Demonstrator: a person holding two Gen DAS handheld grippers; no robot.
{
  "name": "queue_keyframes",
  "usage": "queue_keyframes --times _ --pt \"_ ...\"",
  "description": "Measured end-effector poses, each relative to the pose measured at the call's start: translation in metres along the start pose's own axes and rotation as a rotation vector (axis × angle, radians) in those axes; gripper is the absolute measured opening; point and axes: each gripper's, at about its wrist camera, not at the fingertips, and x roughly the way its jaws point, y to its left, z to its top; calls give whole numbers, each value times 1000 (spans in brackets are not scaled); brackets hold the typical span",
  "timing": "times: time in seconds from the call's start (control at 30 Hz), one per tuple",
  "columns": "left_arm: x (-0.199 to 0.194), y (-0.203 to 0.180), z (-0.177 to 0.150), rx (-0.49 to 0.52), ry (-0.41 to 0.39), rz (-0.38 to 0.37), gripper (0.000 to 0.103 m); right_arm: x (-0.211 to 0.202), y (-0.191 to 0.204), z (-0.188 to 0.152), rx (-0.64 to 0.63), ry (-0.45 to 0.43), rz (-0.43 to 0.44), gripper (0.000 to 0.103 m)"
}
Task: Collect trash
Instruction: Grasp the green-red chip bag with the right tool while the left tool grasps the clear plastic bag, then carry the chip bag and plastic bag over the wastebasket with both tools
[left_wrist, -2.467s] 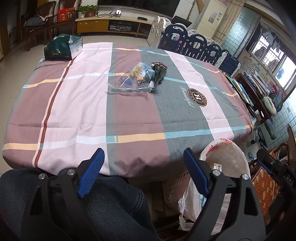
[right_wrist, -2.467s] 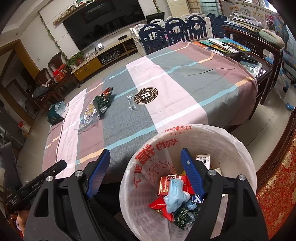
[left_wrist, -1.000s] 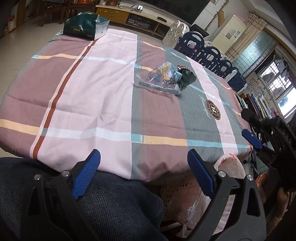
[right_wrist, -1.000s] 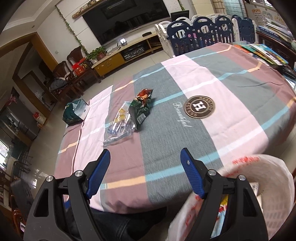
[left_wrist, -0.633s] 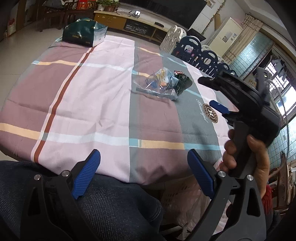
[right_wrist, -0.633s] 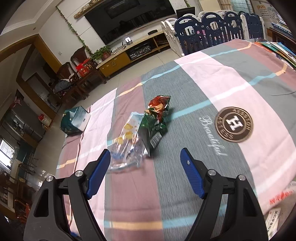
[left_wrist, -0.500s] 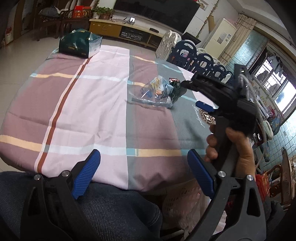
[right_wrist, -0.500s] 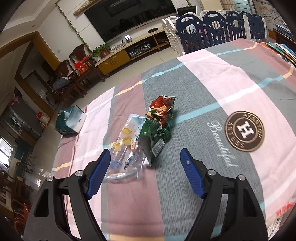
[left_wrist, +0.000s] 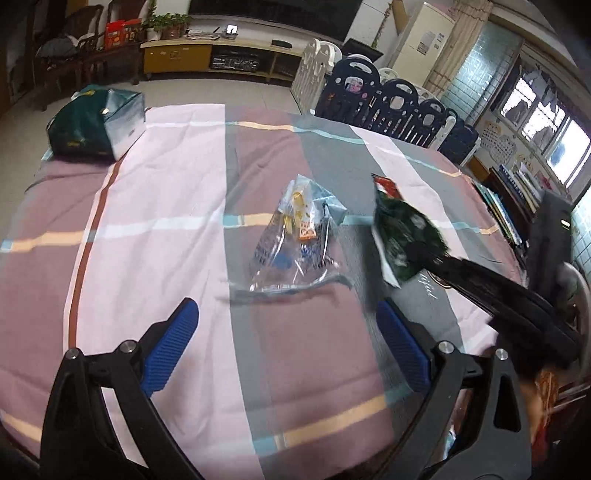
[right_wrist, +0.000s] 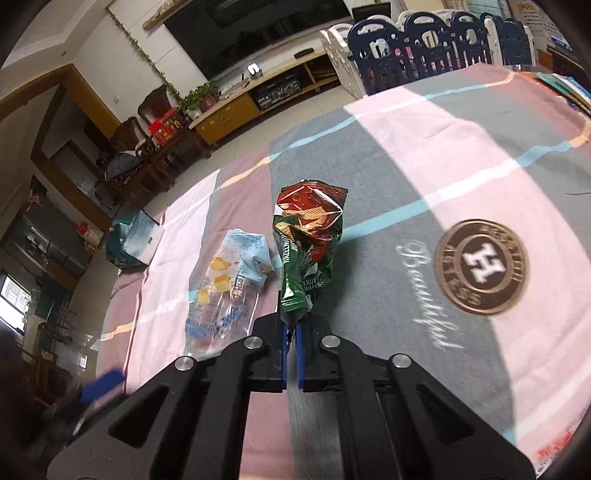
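Observation:
A green and red wafer wrapper (right_wrist: 308, 251) lies on the striped tablecloth (right_wrist: 461, 173), and my right gripper (right_wrist: 291, 334) is shut on its near end. The left wrist view shows the same wrapper (left_wrist: 404, 236) pinched by the right gripper's black fingers (left_wrist: 424, 256) coming in from the right. A clear plastic bag (left_wrist: 295, 236) with blue and yellow print lies just left of the wrapper, also seen as the clear bag (right_wrist: 229, 291) in the right wrist view. My left gripper (left_wrist: 286, 345) is open over the near part of the tablecloth, short of the clear bag.
A dark green box (left_wrist: 94, 123) sits at the far left corner of the table. Blue and white play-fence panels (left_wrist: 388, 103) stand beyond the far edge. Books (left_wrist: 506, 206) lie past the right edge. A round brown logo (right_wrist: 482, 266) marks the cloth right of the wrapper.
My right gripper came down over the table to the wrapper and shut on its near end. My left gripper moved forward over the table toward the clear bag.

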Motion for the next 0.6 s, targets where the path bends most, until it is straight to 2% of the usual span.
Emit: queue_keyframes --times 0.1,0.2,0.33,0.4,0.47,0.5,0.6 --pt "30 -12 20 59 10 15 97 -36 -8 -11 -26 -18 -19 5" --pt "61 -24 34 96 65 27 97 -66 -16 -25 -44 -16 -36 5" --pt "81 -25 43 77 101 54 96 -96 -19 -43 -67 -16 -54 4" --pt "89 -26 42 84 128 62 88 -105 -23 -51 -59 -4 -49 4" --pt "95 -29 36 106 158 71 72 -112 -28 -57 -50 15 -41 4" --pt "95 -30 32 115 164 64 70 -114 -29 -59 -51 20 -49 4" --pt "90 -34 25 146 139 72 51 -126 -33 -66 -49 18 -60 4"
